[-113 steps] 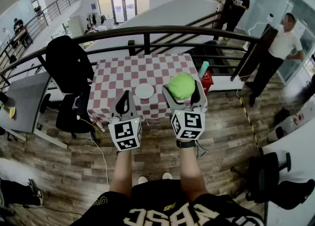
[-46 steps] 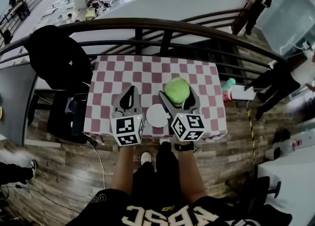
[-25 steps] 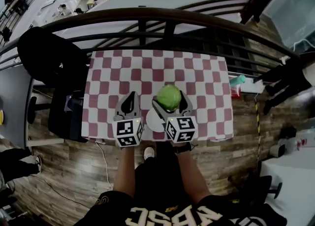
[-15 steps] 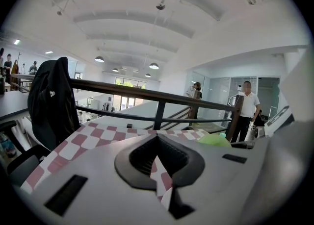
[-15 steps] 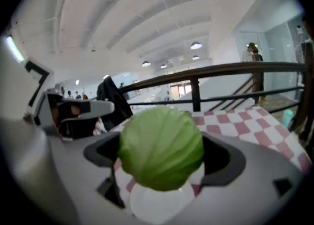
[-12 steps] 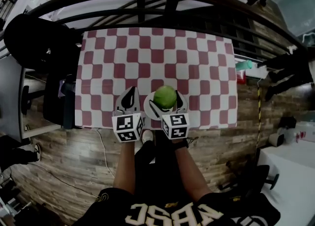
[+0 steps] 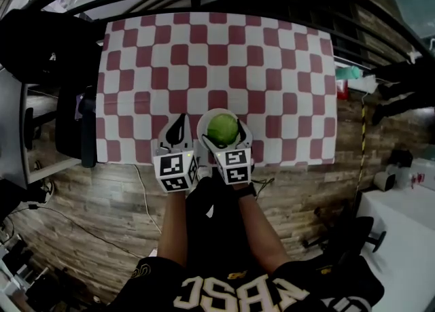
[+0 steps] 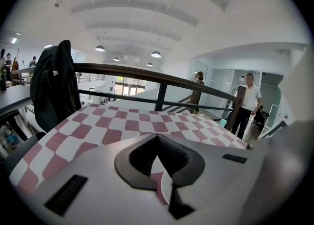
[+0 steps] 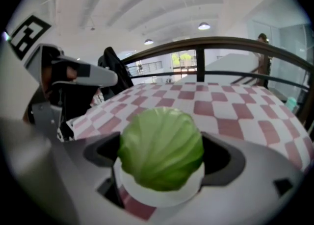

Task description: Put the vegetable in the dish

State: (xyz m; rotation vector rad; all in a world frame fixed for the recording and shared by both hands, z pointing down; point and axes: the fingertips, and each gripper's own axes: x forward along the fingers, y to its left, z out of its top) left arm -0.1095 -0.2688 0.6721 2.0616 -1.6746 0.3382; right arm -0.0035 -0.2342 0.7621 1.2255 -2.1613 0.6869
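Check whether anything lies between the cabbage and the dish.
Nothing visible does. The right gripper holds the cabbage directly over the dish, whose white rim shows right beneath it in the right gripper view. The left gripper, shut and empty, sits beside the dish on its left, out of the way.

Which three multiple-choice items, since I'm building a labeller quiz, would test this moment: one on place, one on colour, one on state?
1. The cabbage is: A over the white dish; B on the floor; C on a chair.
2. The tablecloth checks are: A blue and white; B red and white; C green and yellow.
3. The left gripper is: A shut, empty; B gripping the dish; C gripping the cabbage.
Answers: 1A, the dish rim shows beneath it; 2B, seen in every view; 3A, its jaws meet on nothing.
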